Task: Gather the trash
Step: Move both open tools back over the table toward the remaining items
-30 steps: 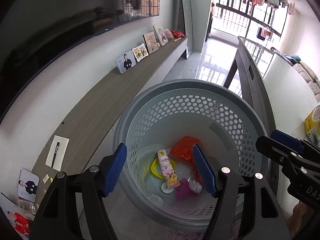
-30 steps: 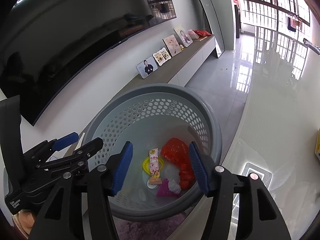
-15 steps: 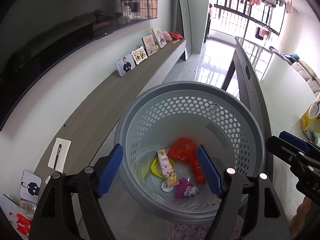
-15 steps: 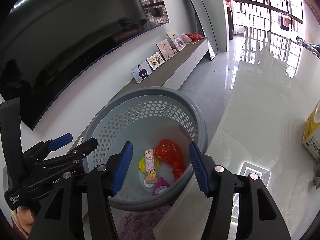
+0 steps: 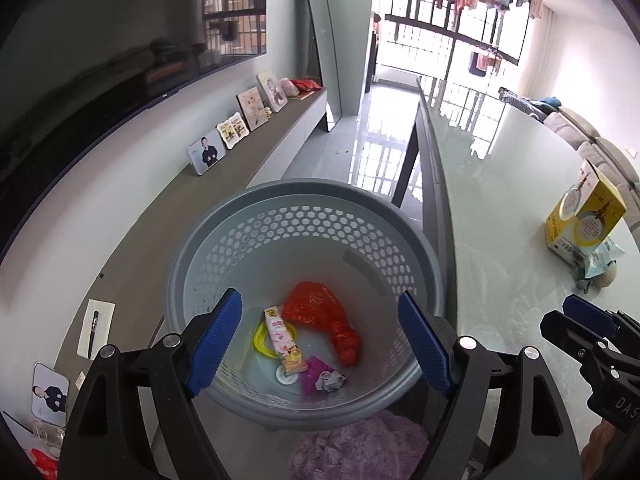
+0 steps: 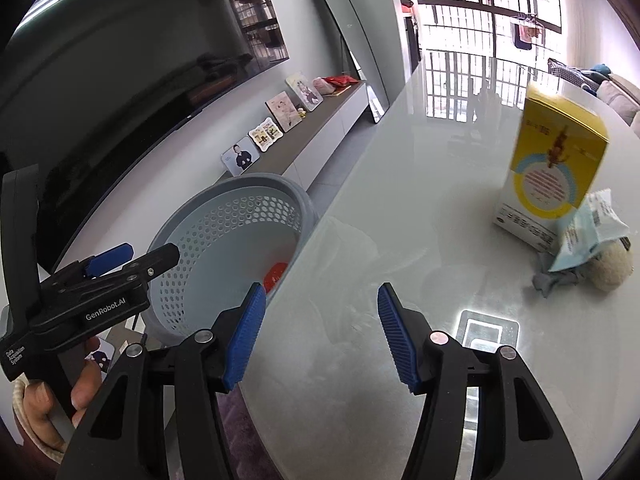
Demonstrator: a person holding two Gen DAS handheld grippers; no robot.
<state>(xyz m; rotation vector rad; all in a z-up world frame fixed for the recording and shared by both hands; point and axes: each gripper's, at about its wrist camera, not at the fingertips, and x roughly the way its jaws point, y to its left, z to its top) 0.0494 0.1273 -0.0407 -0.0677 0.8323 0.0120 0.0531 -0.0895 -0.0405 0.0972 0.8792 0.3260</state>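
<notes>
- Living room: glossy white table (image 6: 400, 200) on the right, grey TV console (image 5: 192, 216) with framed photos (image 5: 206, 156) along the left wall, barred balcony windows (image 5: 452, 36) at the far end.
- Grey perforated laundry-style basket (image 5: 304, 204) used as trash bin, standing on the floor just beside the table edge.
- Already in the basket: red plastic bag (image 5: 320, 312), pink snack wrapper (image 5: 286, 340), yellow ring lid (image 5: 260, 338), magenta wrapper (image 5: 312, 370), small crumpled grey scrap (image 5: 332, 379).
- Left gripper (image 5: 320, 340) above the basket, jaws opening, nothing between them; contents seen only through the gap.
- Right gripper (image 6: 320, 336) over the bare table top, fingers apart at a moderate gap, nothing between the pads.
- Remaining on the table, well apart from the basket: yellow-and-white carton (image 6: 552, 168), pale blue wrapper (image 6: 588, 232) leaning against it, grey crumpled scrap (image 6: 552, 278), beige round wad (image 6: 610, 268) touching the wrapper.
- Progress, judged: several items deposited; cluster by the carton not yet collected; task partly complete.
- Next step, judged: reach toward the cluster with the right gripper.
- Legible writing: "GenRobot.AI" and "Data Acquisition System" on the left gripper body in the right wrist view; "DAS" partly visible on the right gripper body in the left wrist view.
- Carton and snack wrapper print: too small to read.
</notes>
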